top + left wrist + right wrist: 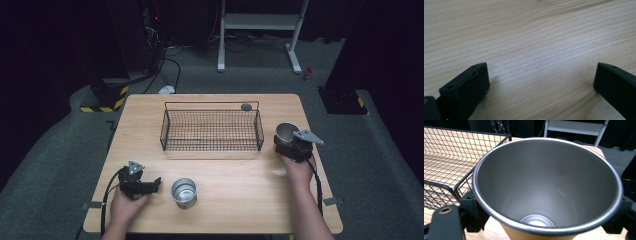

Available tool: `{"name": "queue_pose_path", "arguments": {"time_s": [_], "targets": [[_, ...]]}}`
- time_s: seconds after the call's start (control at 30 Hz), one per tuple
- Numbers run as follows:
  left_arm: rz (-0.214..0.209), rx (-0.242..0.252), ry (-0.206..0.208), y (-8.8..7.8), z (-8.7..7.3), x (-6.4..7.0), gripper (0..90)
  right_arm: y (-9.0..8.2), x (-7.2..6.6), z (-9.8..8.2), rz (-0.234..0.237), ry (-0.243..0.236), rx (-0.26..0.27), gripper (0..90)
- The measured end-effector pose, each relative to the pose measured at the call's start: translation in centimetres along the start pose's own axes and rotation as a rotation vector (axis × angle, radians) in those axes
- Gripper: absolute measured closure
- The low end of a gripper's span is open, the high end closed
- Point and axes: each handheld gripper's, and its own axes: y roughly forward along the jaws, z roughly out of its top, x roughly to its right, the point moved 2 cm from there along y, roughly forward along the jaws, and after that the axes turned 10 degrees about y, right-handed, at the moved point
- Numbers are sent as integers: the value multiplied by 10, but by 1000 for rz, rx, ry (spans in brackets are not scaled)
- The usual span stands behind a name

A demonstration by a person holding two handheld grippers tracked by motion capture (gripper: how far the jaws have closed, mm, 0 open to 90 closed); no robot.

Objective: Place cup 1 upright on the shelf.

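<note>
A steel cup (546, 187) is seen upright between the jaws of the right gripper (289, 141), at the right edge of the table (235, 200), just beside the right end of the wire basket (212, 129). In the right gripper view the pads (472, 213) are set against the two sides of the cup below its rim, so the cup is judged to be pinched, but how firmly it is pressed cannot be told. The left gripper (150, 186) is rested low near the front left of the table, its jaws spread wide with nothing between them but bare wood, as is shown in the left gripper view. A second cup (184, 192) is stood just beside it, apart from the jaws. Several risks can be judged from here. The wall of the held cup is smooth and tapered, so if it is lifted with a loose grip it may be slipped downward out of the pads and dropped on the table or over its edge, which is near. If the cup is carried toward the basket too low, its bottom may be caught on the black wire rim (439, 185) and the cup tipped. The small dark disc (246, 106) at the far rim of the basket is not likely to be disturbed
</note>
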Motion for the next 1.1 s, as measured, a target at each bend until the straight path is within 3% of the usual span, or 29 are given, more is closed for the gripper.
{"name": "queue_pose_path", "arguments": {"time_s": [0.33, 0.47, 0.7, 1.1], "targets": [[0, 0, 1, 0, 0, 0, 8, -13, -10, 0, -4, -35, -28, 143], [0, 0, 1, 0, 0, 0, 9, -25, -17, 1, 2, -61, -2, 144], [-1, 0, -1, 0, 0, 0, 8, -43, -25, 0, 37, -62, 24, 144], [0, 1, -2, 0, 0, 0, 12, -64, -61, -8, 81, -96, 28, 144]]}}
